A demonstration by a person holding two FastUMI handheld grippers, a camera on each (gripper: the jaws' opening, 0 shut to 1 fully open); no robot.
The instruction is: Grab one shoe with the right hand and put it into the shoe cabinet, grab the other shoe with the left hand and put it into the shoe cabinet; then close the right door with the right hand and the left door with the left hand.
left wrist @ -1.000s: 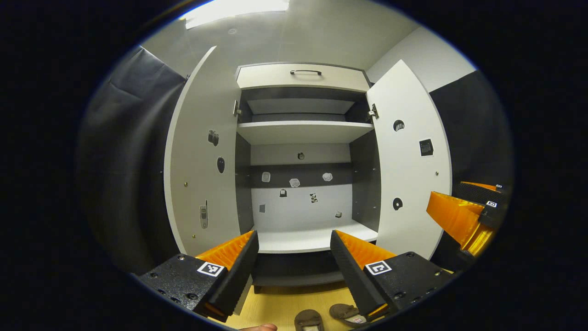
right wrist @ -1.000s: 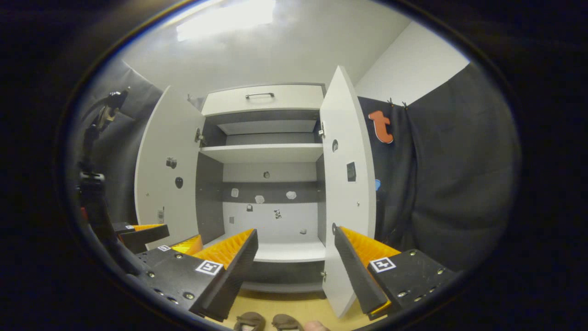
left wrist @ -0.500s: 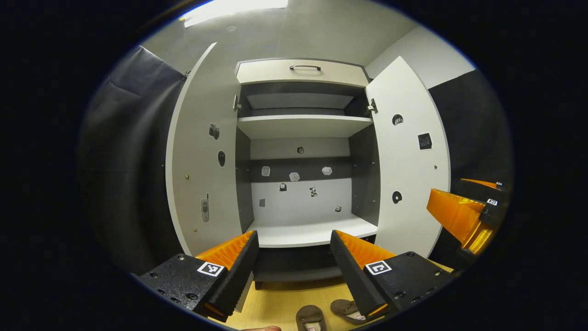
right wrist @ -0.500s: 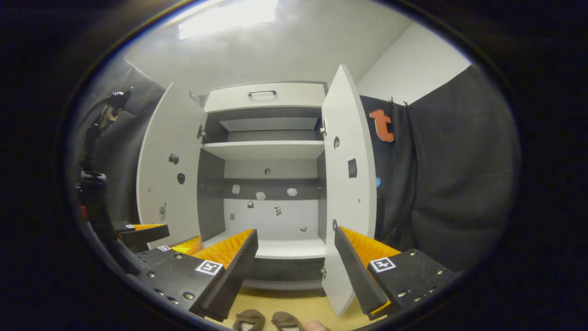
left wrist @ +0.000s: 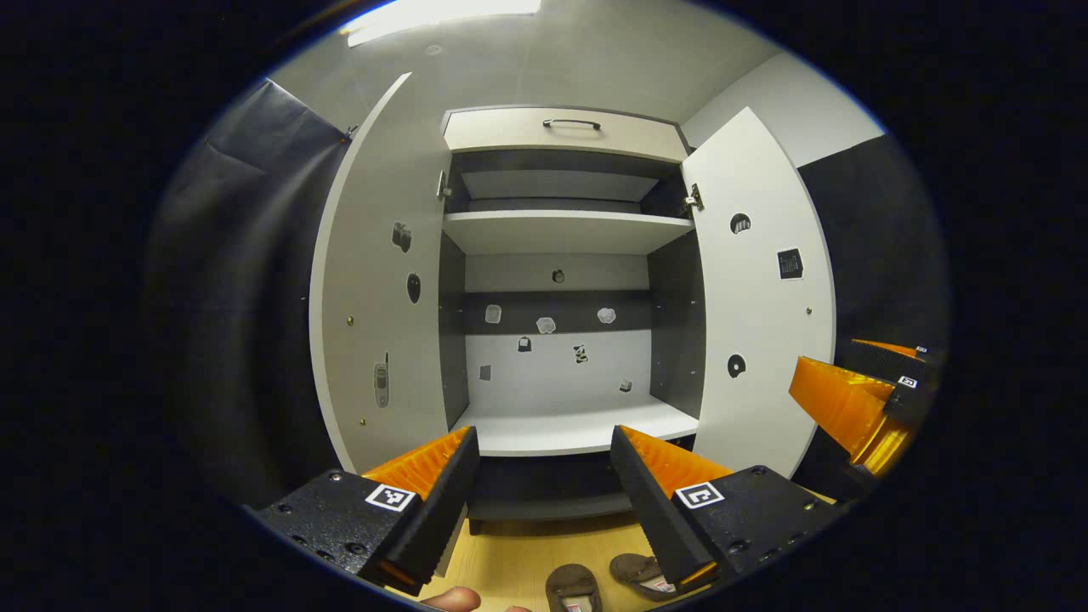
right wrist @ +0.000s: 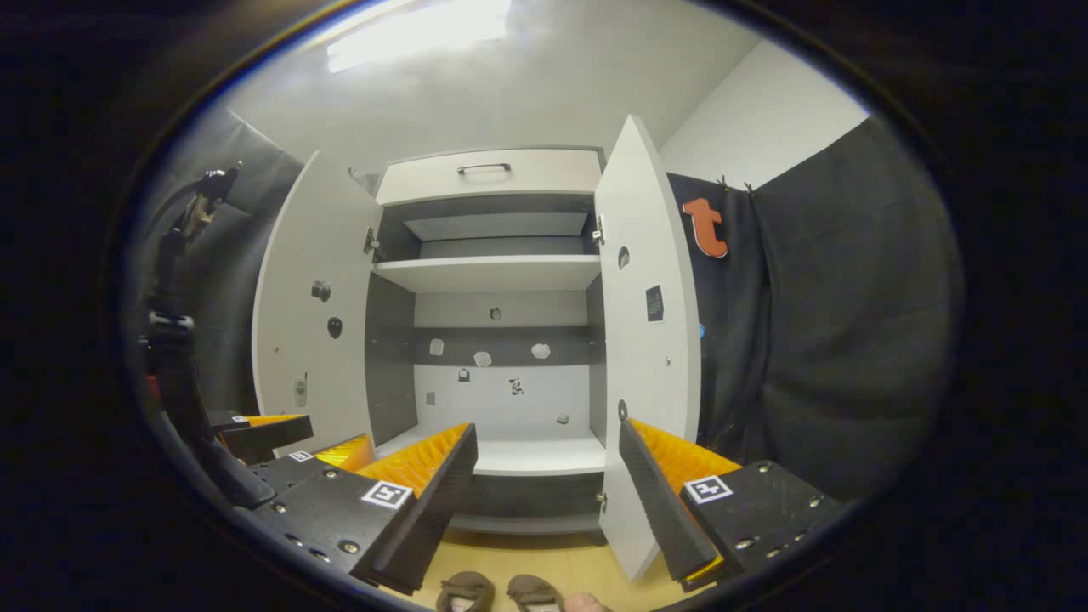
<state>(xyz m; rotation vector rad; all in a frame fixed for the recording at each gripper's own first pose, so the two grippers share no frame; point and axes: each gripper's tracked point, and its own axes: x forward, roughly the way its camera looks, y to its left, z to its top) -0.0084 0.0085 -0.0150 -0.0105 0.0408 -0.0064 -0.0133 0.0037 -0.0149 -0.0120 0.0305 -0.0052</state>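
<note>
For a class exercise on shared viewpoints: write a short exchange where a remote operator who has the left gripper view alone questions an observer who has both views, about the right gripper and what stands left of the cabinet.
Operator: The right gripper sits side-on at my edge. Are its jaws apart?
Observer: Yes. In the right gripper view its jaws stand wide apart with nothing between them.
Operator: What is left of the open left door?
Observer: A dark stand with something mounted on top, in front of the booth's cloth.
</note>
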